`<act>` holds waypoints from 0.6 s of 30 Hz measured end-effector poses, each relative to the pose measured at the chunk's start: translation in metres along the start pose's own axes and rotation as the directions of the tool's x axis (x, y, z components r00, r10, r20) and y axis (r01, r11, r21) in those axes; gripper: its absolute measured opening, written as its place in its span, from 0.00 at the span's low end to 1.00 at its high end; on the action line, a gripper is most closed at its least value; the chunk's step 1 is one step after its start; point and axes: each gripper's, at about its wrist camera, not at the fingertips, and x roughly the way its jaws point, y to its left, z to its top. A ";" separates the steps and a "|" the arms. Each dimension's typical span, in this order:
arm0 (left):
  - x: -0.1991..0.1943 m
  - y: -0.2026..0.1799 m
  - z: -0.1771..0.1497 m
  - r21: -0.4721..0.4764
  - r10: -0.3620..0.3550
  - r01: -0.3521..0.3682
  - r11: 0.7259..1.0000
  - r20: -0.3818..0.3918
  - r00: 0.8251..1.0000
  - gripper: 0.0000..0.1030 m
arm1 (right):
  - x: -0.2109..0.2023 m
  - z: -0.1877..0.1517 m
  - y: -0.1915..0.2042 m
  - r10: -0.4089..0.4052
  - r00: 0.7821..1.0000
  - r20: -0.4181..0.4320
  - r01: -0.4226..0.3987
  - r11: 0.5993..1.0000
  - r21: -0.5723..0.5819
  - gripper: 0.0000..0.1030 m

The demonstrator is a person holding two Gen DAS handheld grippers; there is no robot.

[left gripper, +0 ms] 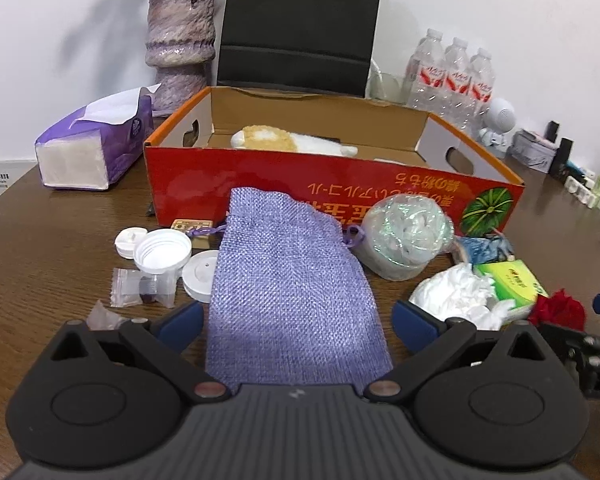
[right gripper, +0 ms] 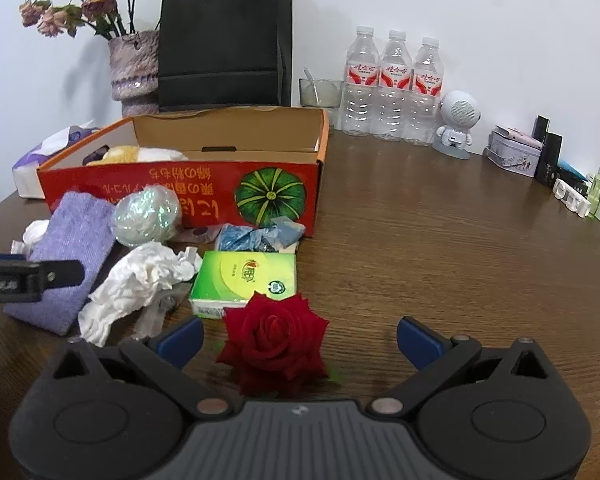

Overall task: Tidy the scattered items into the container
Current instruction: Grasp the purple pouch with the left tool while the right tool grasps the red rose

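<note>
A red cardboard box (left gripper: pixel 300 184) (right gripper: pixel 204 184) stands open on the brown table, with a plush toy (left gripper: pixel 284 140) inside. A purple cloth pouch (left gripper: pixel 288 300) (right gripper: pixel 68 248) lies flat in front of it, between the spread fingers of my left gripper (left gripper: pixel 298 322), which is open and holds nothing. My right gripper (right gripper: pixel 300 338) is open around a red rose (right gripper: pixel 274 350) (left gripper: pixel 560 310) lying on the table. Nearby lie crumpled white tissue (right gripper: pixel 140 280) (left gripper: pixel 456 296), a green tissue pack (right gripper: pixel 246 278) (left gripper: pixel 510 282), a shiny wrapped ball (left gripper: pixel 404 236) (right gripper: pixel 148 216) and a blue crumpled bag (right gripper: pixel 256 236).
White caps (left gripper: pixel 162 250) and a clear sachet (left gripper: pixel 142 288) lie left of the pouch. A purple tissue pack (left gripper: pixel 88 144), a vase (left gripper: pixel 180 44), a black bag (right gripper: pixel 224 40), water bottles (right gripper: pixel 392 84), a white robot figure (right gripper: pixel 456 124) and small cosmetics (right gripper: pixel 556 168) line the back and right.
</note>
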 end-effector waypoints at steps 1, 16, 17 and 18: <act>0.003 -0.001 0.000 0.000 0.004 -0.004 1.000 -0.008 1.000 0.98 | 0.001 0.001 0.000 0.001 1.000 0.000 -0.001 1.000 -0.005 1.00; -0.001 0.001 -0.004 0.017 0.081 -0.081 0.997 0.022 0.996 0.48 | 0.004 -0.005 -0.003 0.070 0.998 0.005 -0.070 0.997 0.015 0.49; -0.002 0.002 -0.004 0.011 0.080 -0.081 0.997 0.024 0.996 0.44 | 0.003 -0.006 -0.003 0.071 0.997 0.009 -0.071 0.997 0.011 0.47; -0.003 0.004 -0.004 0.004 0.080 -0.080 0.997 0.025 0.996 0.40 | 0.002 -0.006 -0.002 0.073 0.997 0.013 -0.073 0.997 0.010 0.47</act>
